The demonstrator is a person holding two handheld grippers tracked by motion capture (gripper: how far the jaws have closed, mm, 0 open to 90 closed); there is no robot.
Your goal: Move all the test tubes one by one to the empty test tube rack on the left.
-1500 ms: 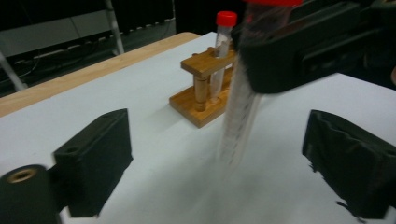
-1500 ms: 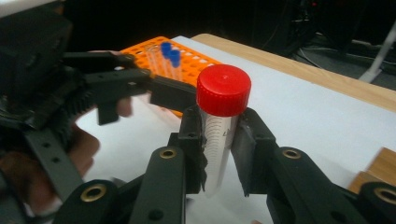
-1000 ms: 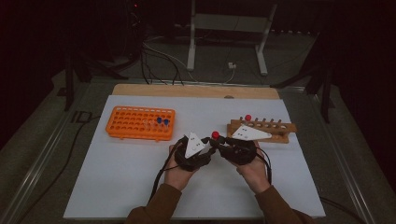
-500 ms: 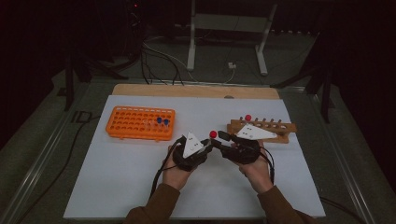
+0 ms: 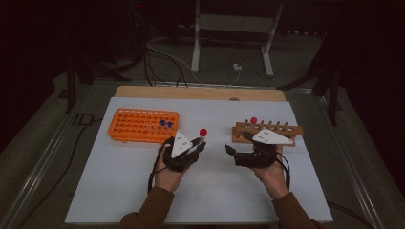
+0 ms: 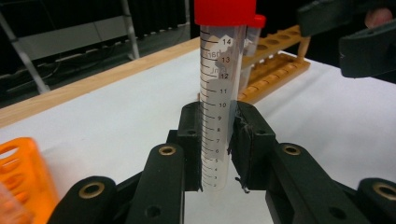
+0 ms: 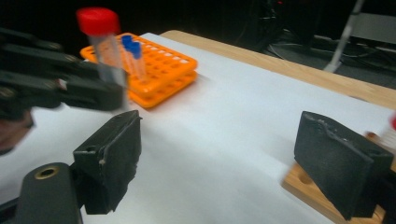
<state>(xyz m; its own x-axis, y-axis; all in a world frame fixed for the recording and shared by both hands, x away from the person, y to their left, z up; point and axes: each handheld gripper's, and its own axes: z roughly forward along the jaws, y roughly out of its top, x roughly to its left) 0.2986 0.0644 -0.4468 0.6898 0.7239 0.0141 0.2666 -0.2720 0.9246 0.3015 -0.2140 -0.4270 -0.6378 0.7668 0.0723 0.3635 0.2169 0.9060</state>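
Note:
A clear graduated tube with a red cap [image 6: 217, 116] stands upright between the pads of my left gripper [image 6: 217, 144], which is shut on its lower part. In the high view that tube [image 5: 203, 132] rises from the left gripper [image 5: 199, 143] at the table's middle. My right gripper [image 5: 239, 143] sits to its right, in front of the wooden rack [image 5: 282, 130]. Its jaws have just been opening and stand wide apart with nothing between them [image 7: 219, 158]. The right gripper view shows the held tube [image 7: 109, 51] off to the left.
An orange tube rack [image 5: 138, 125] with two blue-capped tubes [image 5: 166, 124] stands at the left. The wooden rack holds another red-capped tube [image 5: 253, 120]. A white sheet [image 5: 215, 191] covers the table, with a wooden strip [image 5: 200, 93] along its far edge.
The two grippers were together on the red-capped tube. The right gripper has let go and drawn away to the right. The left gripper has moved left with the tube.

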